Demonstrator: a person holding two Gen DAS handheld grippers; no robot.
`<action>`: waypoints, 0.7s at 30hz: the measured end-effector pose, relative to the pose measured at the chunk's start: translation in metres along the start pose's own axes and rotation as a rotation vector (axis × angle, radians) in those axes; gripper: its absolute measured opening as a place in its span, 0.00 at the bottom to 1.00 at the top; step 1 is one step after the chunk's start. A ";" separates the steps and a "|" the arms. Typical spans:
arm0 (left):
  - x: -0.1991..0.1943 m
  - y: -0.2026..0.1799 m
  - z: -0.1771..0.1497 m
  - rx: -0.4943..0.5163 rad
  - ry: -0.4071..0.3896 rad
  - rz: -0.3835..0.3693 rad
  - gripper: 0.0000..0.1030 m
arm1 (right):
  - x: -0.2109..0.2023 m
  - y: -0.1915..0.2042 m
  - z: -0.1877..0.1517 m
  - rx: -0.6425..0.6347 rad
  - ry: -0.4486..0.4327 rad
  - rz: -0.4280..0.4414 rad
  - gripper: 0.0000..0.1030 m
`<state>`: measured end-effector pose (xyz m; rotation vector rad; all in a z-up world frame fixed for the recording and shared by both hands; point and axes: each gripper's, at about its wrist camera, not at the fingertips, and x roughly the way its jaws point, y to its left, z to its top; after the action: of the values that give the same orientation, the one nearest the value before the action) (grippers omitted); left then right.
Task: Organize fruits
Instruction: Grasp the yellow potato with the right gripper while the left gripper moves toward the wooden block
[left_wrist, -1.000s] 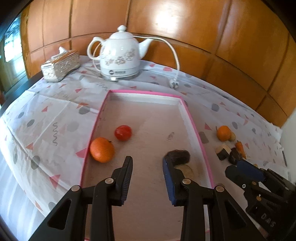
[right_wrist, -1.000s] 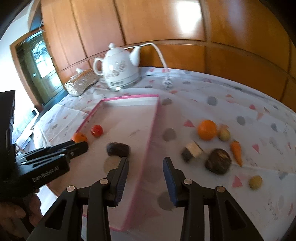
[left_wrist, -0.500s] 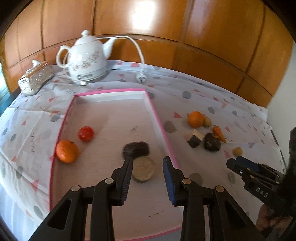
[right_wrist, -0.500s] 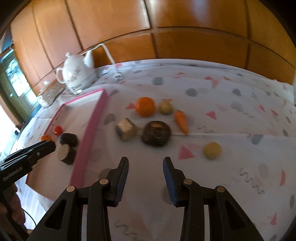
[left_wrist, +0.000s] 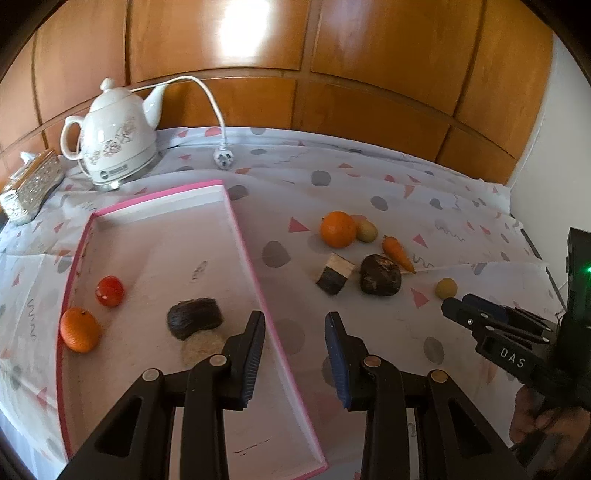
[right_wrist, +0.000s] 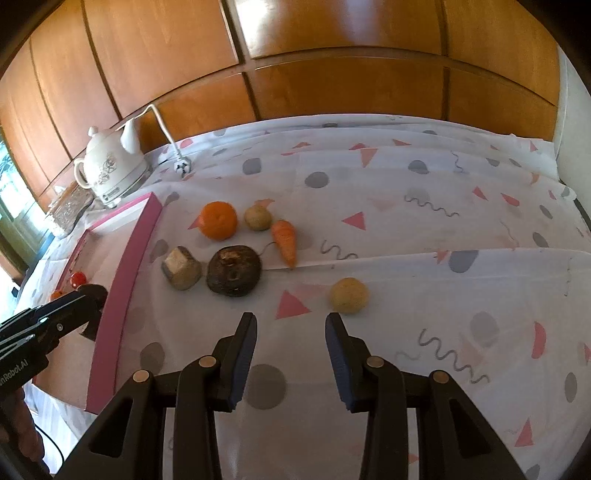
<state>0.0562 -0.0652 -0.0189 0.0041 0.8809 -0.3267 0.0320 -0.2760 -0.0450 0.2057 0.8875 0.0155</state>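
Both the left gripper (left_wrist: 294, 354) and right gripper (right_wrist: 290, 354) hang empty, jaws apart. In the pink tray (left_wrist: 255, 258), a dark fruit (left_wrist: 194, 318) half hides a pale, probably round piece (left_wrist: 199, 349). Loose fruits, including an orange (right_wrist: 218, 220), lie on the counter (right_wrist: 406, 221).

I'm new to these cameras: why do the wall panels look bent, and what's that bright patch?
Left wrist view: fisheye lens bows the wood panelling, dark corners, glare patch up top. Right wrist view: same bending, tablecloth sharp, softer glare.
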 end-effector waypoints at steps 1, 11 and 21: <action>0.001 -0.001 0.001 0.003 0.003 -0.003 0.33 | 0.000 -0.001 0.000 0.003 0.002 -0.002 0.38; 0.021 -0.015 0.009 0.039 0.032 -0.032 0.33 | 0.006 -0.007 0.012 -0.016 -0.005 -0.001 0.37; 0.037 -0.022 0.012 0.040 0.062 -0.054 0.33 | 0.015 -0.030 0.008 0.028 0.029 -0.020 0.37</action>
<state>0.0802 -0.0982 -0.0364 0.0282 0.9364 -0.3962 0.0459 -0.3052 -0.0571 0.2235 0.9191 -0.0124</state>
